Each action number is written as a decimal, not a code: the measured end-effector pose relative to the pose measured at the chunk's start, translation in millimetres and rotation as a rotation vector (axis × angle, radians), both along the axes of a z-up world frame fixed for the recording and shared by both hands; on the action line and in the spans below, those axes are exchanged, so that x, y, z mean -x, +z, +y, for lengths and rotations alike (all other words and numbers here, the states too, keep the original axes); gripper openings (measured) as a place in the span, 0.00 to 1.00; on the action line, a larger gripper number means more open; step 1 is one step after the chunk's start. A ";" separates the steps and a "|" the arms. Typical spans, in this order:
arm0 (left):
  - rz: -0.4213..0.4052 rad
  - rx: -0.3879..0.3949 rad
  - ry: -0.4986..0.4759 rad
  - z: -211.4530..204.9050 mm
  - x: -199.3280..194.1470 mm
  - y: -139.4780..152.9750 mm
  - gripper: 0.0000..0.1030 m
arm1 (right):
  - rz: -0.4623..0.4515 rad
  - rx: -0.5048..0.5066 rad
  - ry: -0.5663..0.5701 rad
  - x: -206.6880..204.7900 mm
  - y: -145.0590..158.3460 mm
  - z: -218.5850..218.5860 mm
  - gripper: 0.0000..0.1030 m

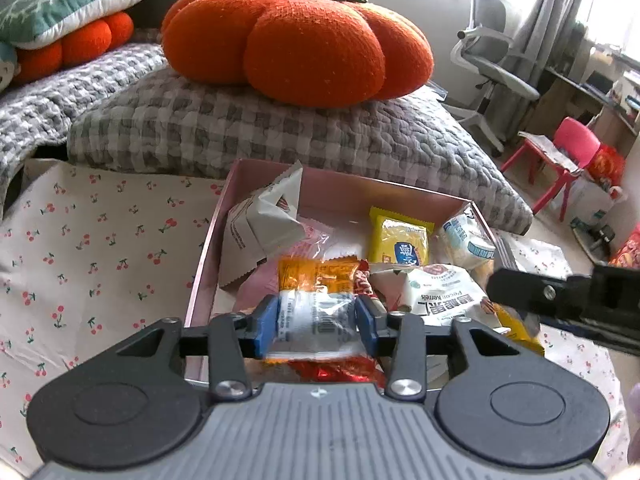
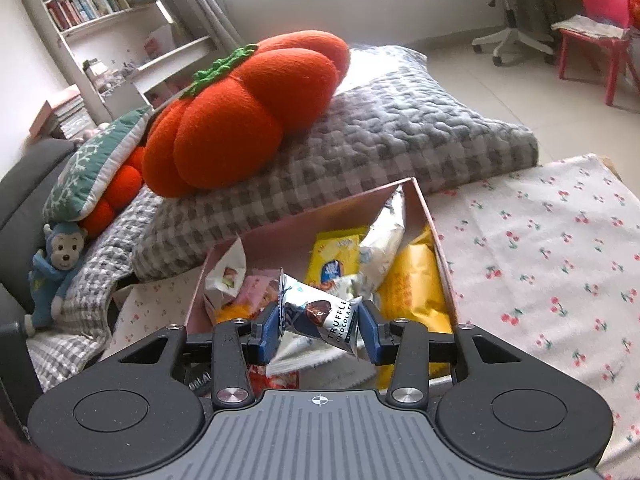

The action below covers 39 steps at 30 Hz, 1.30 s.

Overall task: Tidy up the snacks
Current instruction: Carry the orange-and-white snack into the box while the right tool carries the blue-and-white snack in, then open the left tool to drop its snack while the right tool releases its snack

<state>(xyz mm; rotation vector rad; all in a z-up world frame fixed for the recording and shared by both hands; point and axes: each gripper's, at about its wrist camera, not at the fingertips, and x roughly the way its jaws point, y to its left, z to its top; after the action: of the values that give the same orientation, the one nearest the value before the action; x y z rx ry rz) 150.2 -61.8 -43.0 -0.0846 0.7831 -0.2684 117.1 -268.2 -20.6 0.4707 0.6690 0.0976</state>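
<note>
A pink box (image 1: 340,194) stands on a cherry-print cloth and holds several snack packs: a yellow packet (image 1: 400,240), a white pecan kernels bag (image 1: 444,296) and a folded white bag (image 1: 264,224). Over the box's near end, my left gripper (image 1: 316,320) is shut on an orange and clear snack packet (image 1: 316,300), its blue pads against both sides. In the right wrist view the same box (image 2: 424,208) lies below my right gripper (image 2: 320,328), which is shut on a silver truffle chocolate packet (image 2: 320,312). A black finger (image 1: 520,292) of the right gripper enters the left wrist view from the right.
A grey checked quilt (image 1: 280,128) with an orange pumpkin cushion (image 1: 296,40) rises just behind the box. The cherry-print cloth (image 2: 540,260) spreads to both sides. A toy monkey (image 2: 56,264) sits far left. An office chair (image 1: 488,60) and pink child's chair (image 1: 560,152) stand beyond.
</note>
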 end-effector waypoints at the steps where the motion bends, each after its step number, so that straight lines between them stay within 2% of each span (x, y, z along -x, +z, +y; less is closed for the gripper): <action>1: -0.004 -0.004 0.001 -0.3 0.9 0.5 0.41 | -0.003 0.003 0.004 -2.3 -0.3 0.8 0.40; 4: -0.007 -0.011 0.008 0.8 3.1 2.3 0.50 | -0.012 0.009 0.009 -10.8 -2.2 2.3 0.40; 9: 0.011 0.003 0.021 5.1 2.3 2.0 0.51 | -0.022 -0.002 0.031 -28.0 -4.3 4.3 0.40; 17: 0.014 -0.008 0.022 7.4 4.1 4.8 0.55 | -0.020 0.079 0.093 -58.1 -9.0 21.0 0.40; 27: 0.030 -0.015 0.017 7.6 0.3 0.4 0.58 | 0.018 0.063 0.078 -79.9 -17.3 24.6 0.44; 29: 0.032 -0.020 0.015 6.8 0.4 -0.1 0.60 | 0.020 0.062 0.076 -79.6 -16.4 24.7 0.48; 31: 0.032 -0.025 0.013 6.1 1.1 -0.2 0.65 | 0.020 0.065 0.070 -78.6 -14.6 25.1 0.67; 33: 0.034 -0.029 0.010 5.5 1.5 -0.1 0.69 | 0.010 0.067 0.063 -75.7 -12.5 24.6 0.74; 39: 0.045 -0.045 0.010 4.1 1.8 0.4 0.82 | 0.004 0.071 0.055 -63.3 -6.1 18.4 0.78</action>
<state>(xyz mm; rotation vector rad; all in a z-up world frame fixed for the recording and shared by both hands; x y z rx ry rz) 148.3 -57.7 -42.6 -0.0524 0.8326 -0.2404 180.4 -249.7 -26.7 0.3846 0.6872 0.1246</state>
